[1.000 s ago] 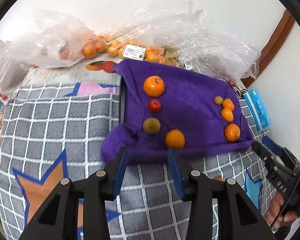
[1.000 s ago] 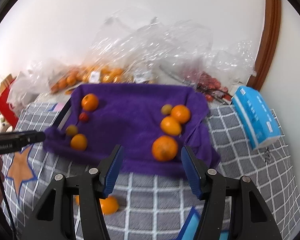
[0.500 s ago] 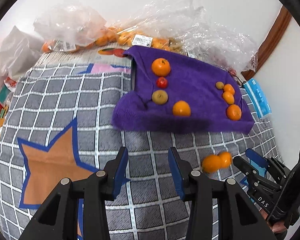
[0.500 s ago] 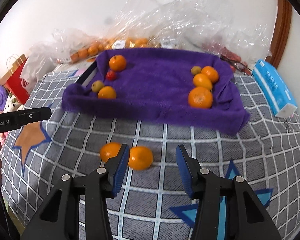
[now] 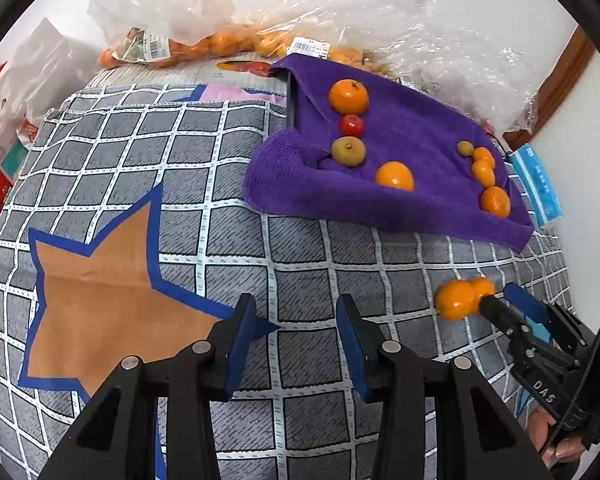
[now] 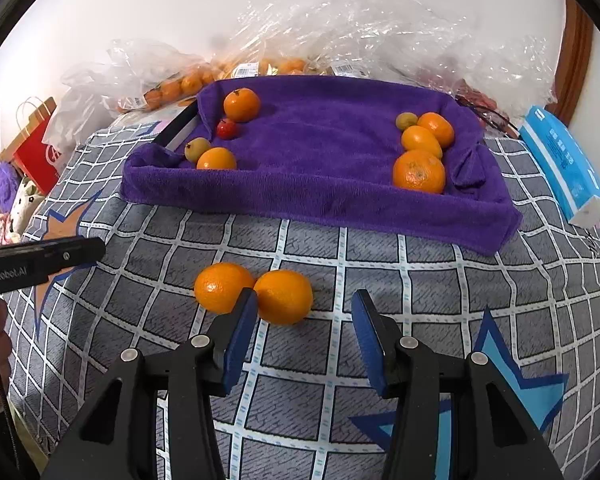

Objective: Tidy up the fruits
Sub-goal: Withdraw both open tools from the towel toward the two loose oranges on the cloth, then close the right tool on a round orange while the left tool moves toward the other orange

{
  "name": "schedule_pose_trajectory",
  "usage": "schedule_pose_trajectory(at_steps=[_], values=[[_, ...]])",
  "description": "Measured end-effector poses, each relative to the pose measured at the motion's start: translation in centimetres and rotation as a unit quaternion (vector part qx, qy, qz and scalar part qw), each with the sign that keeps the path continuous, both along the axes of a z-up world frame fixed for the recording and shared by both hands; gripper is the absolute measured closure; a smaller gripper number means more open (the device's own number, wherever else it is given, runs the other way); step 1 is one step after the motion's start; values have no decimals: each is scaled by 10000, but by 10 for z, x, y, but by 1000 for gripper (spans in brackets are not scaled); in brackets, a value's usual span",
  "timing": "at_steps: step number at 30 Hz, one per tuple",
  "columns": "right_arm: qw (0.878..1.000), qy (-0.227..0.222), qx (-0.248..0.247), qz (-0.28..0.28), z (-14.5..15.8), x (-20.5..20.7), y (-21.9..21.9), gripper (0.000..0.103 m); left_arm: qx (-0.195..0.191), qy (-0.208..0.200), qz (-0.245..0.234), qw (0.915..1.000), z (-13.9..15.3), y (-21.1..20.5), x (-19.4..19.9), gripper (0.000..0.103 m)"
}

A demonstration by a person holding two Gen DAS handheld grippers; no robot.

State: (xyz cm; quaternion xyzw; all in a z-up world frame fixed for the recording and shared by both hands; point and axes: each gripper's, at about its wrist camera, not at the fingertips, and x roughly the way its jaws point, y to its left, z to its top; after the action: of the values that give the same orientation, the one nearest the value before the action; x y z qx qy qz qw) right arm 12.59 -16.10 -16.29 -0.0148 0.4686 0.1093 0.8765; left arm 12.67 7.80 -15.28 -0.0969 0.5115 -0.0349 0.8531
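Note:
A purple towel (image 5: 404, 144) (image 6: 320, 148) lines a tray at the back of the grey checked cloth. On its left side lie an orange (image 6: 242, 104), a small red fruit (image 6: 227, 128), a greenish fruit (image 6: 197, 149) and another orange (image 6: 216, 159). Several more fruits sit on its right side (image 6: 419, 170). Two loose oranges (image 6: 220, 286) (image 6: 283, 297) (image 5: 456, 300) rest on the cloth in front. My right gripper (image 6: 302, 304) (image 5: 500, 300) is open just before them, the right-hand orange lying beside its left finger, untouched. My left gripper (image 5: 296, 312) is open over bare cloth.
Clear plastic bags of oranges (image 5: 204, 46) (image 6: 180, 84) pile up against the wall behind the tray. A blue tissue pack (image 6: 562, 168) lies to the right of the towel, a red paper bag (image 6: 40, 152) at the far left. A hand (image 5: 556, 436) holds the right gripper.
Both grippers have drawn back from the tray and come down toward the cloth. The two loose oranges have come into view. The right jaws have narrowed a little.

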Motion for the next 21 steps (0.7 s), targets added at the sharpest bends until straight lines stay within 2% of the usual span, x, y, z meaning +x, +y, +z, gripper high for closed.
schedule_pose_trajectory(at_steps=[10,18,21], values=[[9998,49,40,212,-7,2,8,54,100,-99,145,9998,-11,4,-7,64],[9996,134,-60,229,-19,2,11,55,332,-193,-40,9993,-14,-4,-8,64],[9998,-50,-66,163,-20,0,12,64,385,-235,-100,9989,-14,-5,-10,63]])
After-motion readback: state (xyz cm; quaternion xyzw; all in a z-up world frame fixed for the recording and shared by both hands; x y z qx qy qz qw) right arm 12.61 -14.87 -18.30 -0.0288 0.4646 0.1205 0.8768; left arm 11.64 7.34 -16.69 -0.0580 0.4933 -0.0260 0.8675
